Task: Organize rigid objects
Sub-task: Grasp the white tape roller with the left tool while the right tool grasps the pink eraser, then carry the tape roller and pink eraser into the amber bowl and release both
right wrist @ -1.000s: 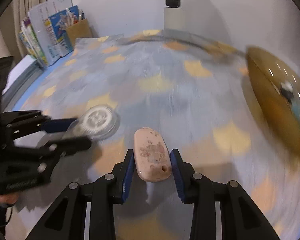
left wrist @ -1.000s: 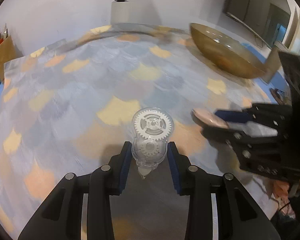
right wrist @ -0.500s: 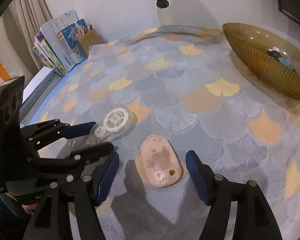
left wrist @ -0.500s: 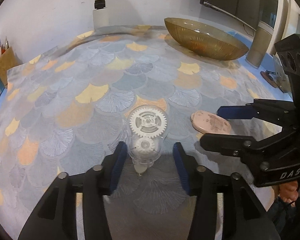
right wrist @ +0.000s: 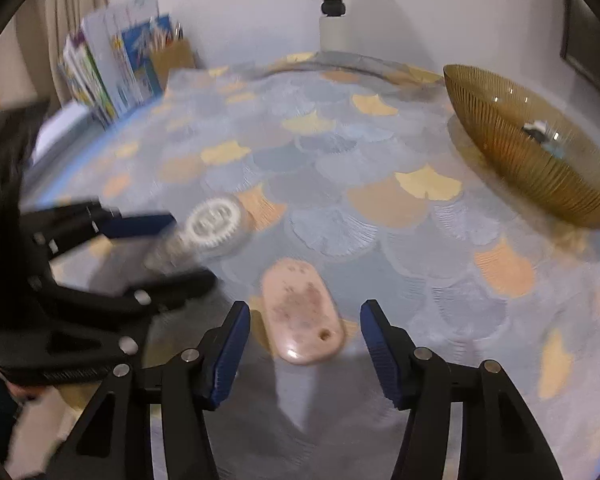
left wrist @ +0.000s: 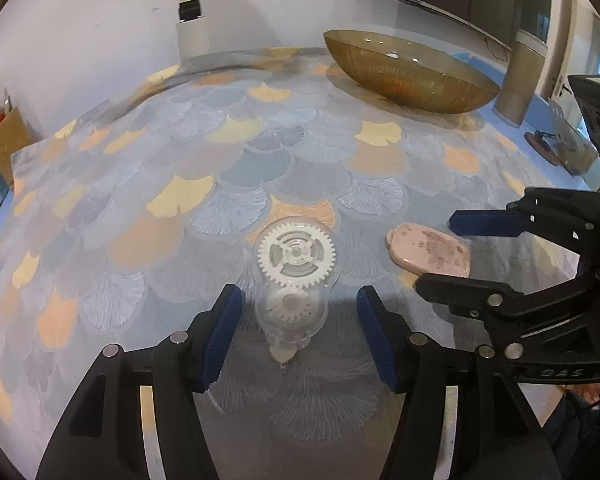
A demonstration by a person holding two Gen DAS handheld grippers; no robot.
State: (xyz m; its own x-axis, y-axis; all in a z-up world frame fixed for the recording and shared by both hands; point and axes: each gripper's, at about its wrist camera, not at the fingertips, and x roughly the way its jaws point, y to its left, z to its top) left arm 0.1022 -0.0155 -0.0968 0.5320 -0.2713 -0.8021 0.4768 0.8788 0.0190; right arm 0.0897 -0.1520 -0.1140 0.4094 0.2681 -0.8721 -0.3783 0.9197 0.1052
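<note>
A clear plastic correction tape dispenser with white gears [left wrist: 294,280] lies on the patterned tablecloth between the open fingers of my left gripper [left wrist: 298,332]; neither finger touches it. It shows blurred in the right wrist view [right wrist: 208,232]. A pink oval case [right wrist: 300,312] lies on the cloth between the open fingers of my right gripper [right wrist: 304,350], also untouched. In the left wrist view the pink case [left wrist: 430,252] lies to the right, framed by the right gripper [left wrist: 444,252]. An amber glass bowl [left wrist: 408,70] stands at the back right; it holds small items [right wrist: 538,130].
A cardboard pen holder and upright books [right wrist: 116,68] stand at the back left edge. A tan cylinder [left wrist: 520,76] and a small stand [left wrist: 556,148] sit at the right edge beyond the bowl. A white post [left wrist: 190,28] rises behind the table.
Both grippers have opened and let go: the dispenser and the pink case now lie free on the cloth. Both grippers have drawn back slightly.
</note>
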